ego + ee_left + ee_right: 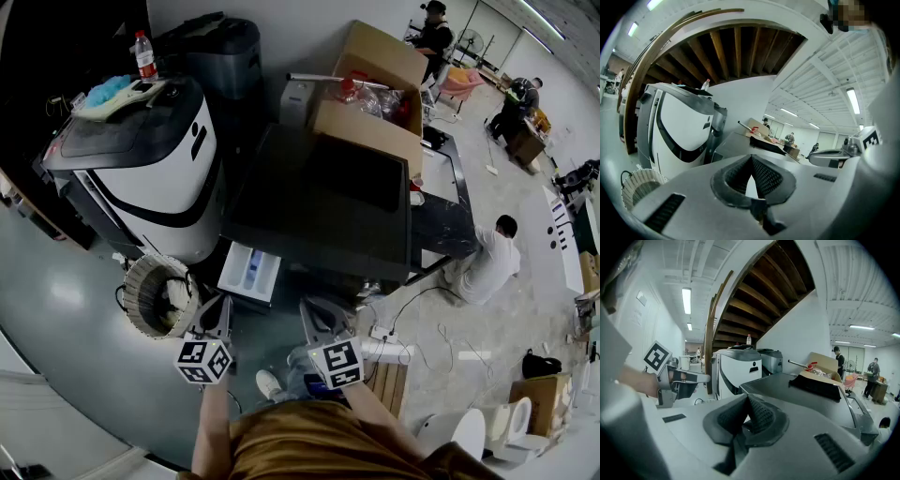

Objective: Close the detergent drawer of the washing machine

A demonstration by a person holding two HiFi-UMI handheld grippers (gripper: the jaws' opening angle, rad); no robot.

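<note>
The dark-topped washing machine (319,202) stands in the middle, with its white detergent drawer (249,272) pulled out from the front left corner; a blue compartment shows inside. My left gripper (216,314) hovers just below and left of the drawer, shut on nothing and apart from it. My right gripper (323,319) hangs to the drawer's right, also shut and empty. In the left gripper view the pads of the left gripper (751,158) meet, with the washer's top (740,143) beyond. The right gripper (747,398) shows its pads together, the washer (797,390) ahead. The drawer is hidden in both gripper views.
A white-and-black machine (141,178) with a bottle (144,56) on top stands left of the washer. A round ribbed basket (159,295) sits on the floor by my left gripper. An open cardboard box (375,94) rests on the washer's far end. Cables and a power strip (384,333) lie right; a person (492,258) crouches there.
</note>
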